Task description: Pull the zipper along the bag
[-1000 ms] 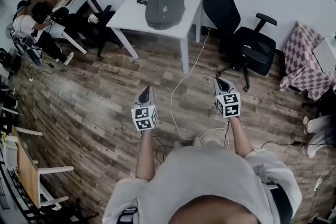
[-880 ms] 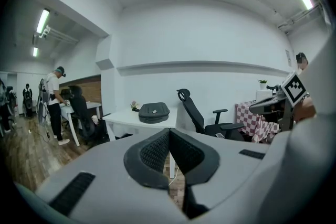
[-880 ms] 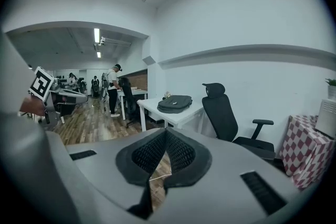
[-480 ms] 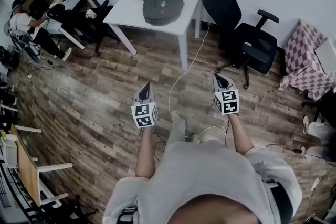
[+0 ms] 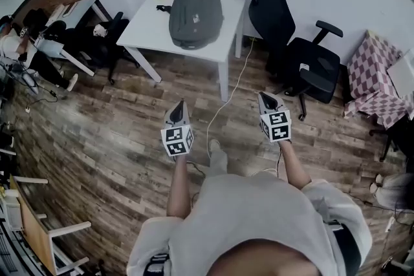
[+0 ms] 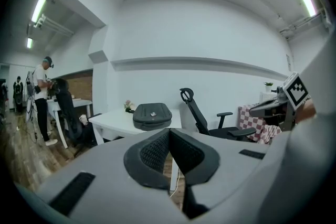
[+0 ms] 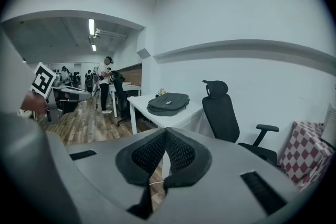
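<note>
A dark grey bag (image 5: 195,10) lies flat on a white table (image 5: 149,29) against the far wall; it also shows as the bag (image 6: 152,115) and the bag (image 7: 168,103) in the two gripper views. My left gripper (image 5: 179,107) is held out over the wooden floor, well short of the table, its jaws shut with nothing between them. My right gripper (image 5: 266,99) hangs level with it to the right, also shut and empty. The bag's zipper is too small to make out.
A black office chair (image 5: 294,48) stands right of the table. A white cable (image 5: 223,103) runs across the floor from the table. A person (image 5: 19,52) sits at a desk far left. A checked cloth (image 5: 375,74) covers something at right.
The view has moved forward toward the table; table and bag sit slightly lower and nearer. Both grippers stay shut and hold the same pose. A shoe has stepped forward between them.
</note>
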### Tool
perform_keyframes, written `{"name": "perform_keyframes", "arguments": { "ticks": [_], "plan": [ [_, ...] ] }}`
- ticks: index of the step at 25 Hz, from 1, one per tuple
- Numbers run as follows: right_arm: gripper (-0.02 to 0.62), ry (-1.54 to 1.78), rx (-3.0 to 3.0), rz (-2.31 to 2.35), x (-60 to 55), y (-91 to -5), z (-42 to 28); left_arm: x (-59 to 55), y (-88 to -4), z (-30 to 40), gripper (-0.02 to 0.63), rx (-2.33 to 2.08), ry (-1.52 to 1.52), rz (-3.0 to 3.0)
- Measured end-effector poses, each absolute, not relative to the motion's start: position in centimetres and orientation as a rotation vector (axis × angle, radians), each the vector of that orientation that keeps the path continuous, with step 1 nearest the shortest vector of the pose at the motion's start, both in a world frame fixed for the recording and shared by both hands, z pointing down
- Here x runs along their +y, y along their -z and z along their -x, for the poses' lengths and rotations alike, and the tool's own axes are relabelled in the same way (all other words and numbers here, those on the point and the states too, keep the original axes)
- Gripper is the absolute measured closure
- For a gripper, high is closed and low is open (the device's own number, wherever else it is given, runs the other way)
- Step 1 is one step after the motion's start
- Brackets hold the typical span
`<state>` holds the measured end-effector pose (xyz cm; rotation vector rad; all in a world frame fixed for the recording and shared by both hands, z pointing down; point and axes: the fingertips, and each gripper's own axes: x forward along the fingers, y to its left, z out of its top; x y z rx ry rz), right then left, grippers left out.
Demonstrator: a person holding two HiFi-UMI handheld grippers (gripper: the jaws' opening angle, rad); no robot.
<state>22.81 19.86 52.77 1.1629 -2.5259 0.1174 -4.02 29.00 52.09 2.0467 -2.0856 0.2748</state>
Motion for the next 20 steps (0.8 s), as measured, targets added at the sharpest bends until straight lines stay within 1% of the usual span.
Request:
{"name": "perform_keyframes", "arguments": {
  "ticks": [12,20],
  "plan": [
    [0.581,-0.122,-2.460,-1.207,8.4,-52.2,-13.3,14.8,-51.1,13.3,0.580,-1.999,-0.257,-2.132],
    [0.581,-0.144,-2.409,-1.262,4.4,-52.8,-10.8,8.8,-51.9,16.2,0.580,-1.917,-0.286,-2.189]
  ]
}}
